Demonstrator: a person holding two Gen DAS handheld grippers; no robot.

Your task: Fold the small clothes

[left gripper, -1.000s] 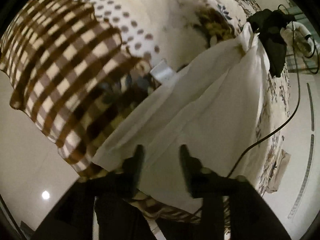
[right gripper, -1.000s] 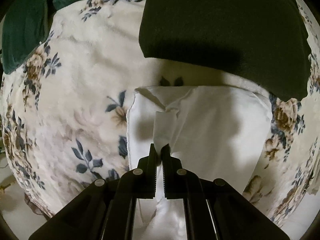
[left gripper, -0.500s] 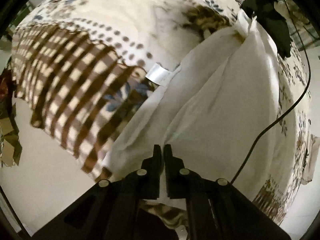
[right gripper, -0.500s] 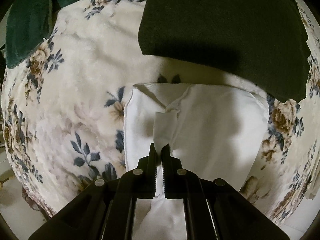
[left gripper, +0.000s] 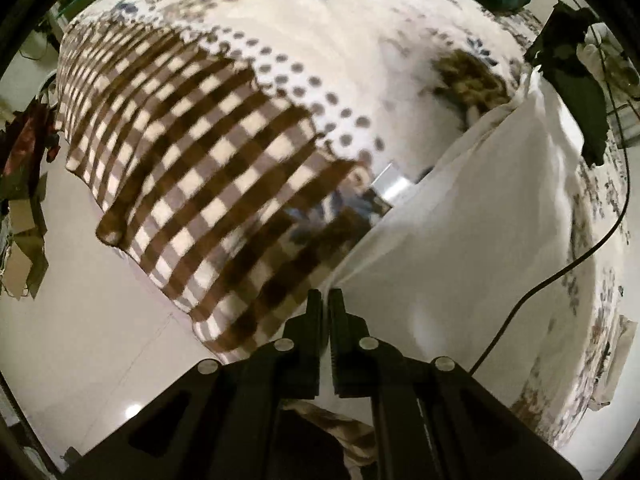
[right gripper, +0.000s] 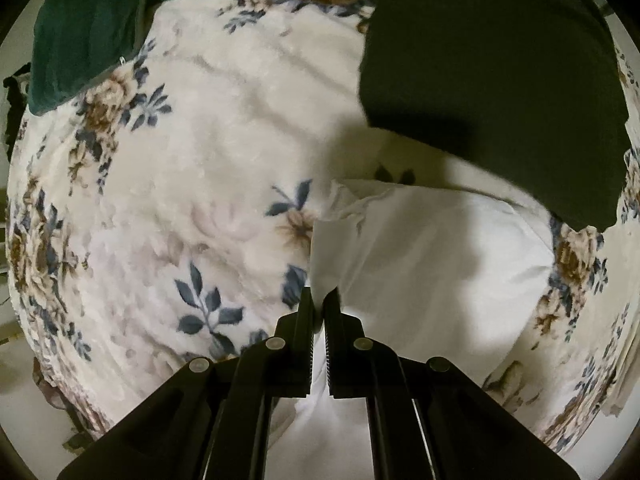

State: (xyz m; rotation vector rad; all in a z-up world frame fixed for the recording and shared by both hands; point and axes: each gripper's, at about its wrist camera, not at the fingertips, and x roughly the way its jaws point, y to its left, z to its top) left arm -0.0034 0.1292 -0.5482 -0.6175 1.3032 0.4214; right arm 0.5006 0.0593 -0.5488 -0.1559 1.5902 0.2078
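Note:
A white garment [left gripper: 460, 248] lies stretched across a floral blanket on a bed. My left gripper [left gripper: 325, 300] is shut on its near left edge, by the bed's corner. My right gripper [right gripper: 319, 300] is shut on another edge of the white garment [right gripper: 440, 264], which hangs a little lifted between the jaws. In the left wrist view the right gripper [left gripper: 568, 68] shows as a dark shape at the garment's far corner. A small white label [left gripper: 394, 186] sticks out at the garment's left edge.
A brown checked blanket [left gripper: 192, 184] covers the bed's left side and hangs toward the pale floor [left gripper: 80, 320]. A black folded cloth [right gripper: 492, 72] lies just beyond the white garment. A dark green cloth [right gripper: 88, 28] lies at the far left. A black cable [left gripper: 560, 280] trails over the bed's right side.
My left gripper went from open to shut on the garment's near edge, then drew toward the bed's corner. My right gripper kept its hold and shifted slightly left.

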